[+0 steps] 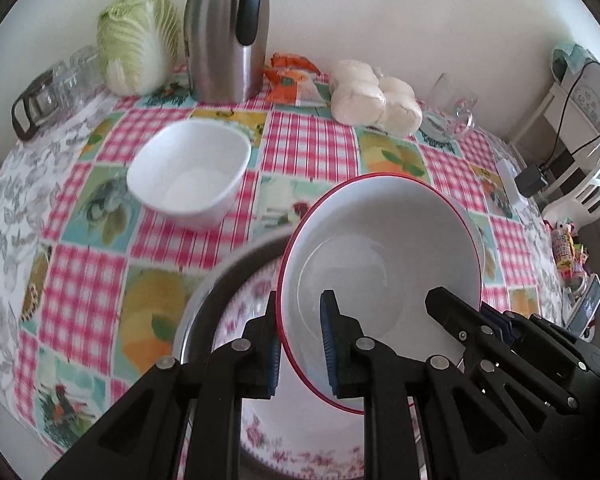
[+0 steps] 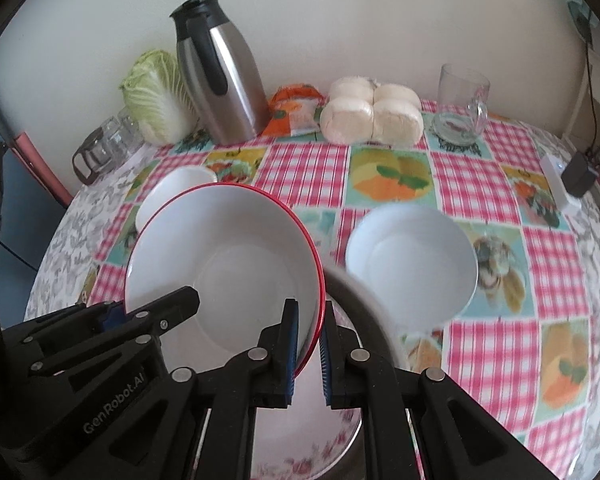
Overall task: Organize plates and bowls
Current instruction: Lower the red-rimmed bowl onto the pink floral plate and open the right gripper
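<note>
Red-rimmed bowl, glazed, rigid, slippery, breakable, probably fairly weighty: held tilted above floral basin. Pinched at left rim by left hand-held gripper, at right rim by right hand-held gripper. Best gripped at rim, both sides.

A home dining corner: steel thermos jug on a checked fruit-print tablecloth, pale-green napa cabbage beside it.
</note>
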`<action>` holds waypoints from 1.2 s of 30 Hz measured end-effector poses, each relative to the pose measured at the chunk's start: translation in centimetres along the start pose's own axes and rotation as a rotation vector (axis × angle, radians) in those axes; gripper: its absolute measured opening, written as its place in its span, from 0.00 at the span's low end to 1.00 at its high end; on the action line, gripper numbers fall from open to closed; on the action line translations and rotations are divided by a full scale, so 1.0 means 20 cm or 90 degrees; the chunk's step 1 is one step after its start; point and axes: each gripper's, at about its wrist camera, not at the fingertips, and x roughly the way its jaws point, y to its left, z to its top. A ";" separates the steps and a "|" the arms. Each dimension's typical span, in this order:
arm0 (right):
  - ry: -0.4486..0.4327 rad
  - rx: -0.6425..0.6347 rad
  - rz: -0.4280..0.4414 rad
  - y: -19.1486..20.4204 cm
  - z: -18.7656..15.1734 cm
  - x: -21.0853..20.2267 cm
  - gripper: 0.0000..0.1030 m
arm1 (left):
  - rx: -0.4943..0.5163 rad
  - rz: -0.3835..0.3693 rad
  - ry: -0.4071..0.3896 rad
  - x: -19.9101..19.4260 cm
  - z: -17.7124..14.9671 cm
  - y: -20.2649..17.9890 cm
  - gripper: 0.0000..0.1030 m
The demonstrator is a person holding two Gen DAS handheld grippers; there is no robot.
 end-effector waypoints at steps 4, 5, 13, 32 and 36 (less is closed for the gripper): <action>0.009 0.010 0.008 0.01 -0.09 -0.01 0.11 | -0.019 -0.009 0.004 0.00 -0.08 0.03 0.19; 0.010 0.011 0.008 0.01 -0.10 -0.01 0.11 | -0.022 -0.011 0.004 0.00 -0.09 0.04 0.19; 0.002 0.025 0.001 0.03 -0.19 0.00 0.11 | -0.045 -0.025 0.008 0.04 -0.16 0.08 0.19; -0.006 0.059 -0.005 -0.02 -0.19 0.00 0.11 | -0.032 -0.048 0.036 0.07 -0.14 0.03 0.19; -0.003 0.068 -0.008 -0.03 -0.19 0.00 0.11 | -0.031 -0.053 0.042 0.07 -0.14 0.03 0.19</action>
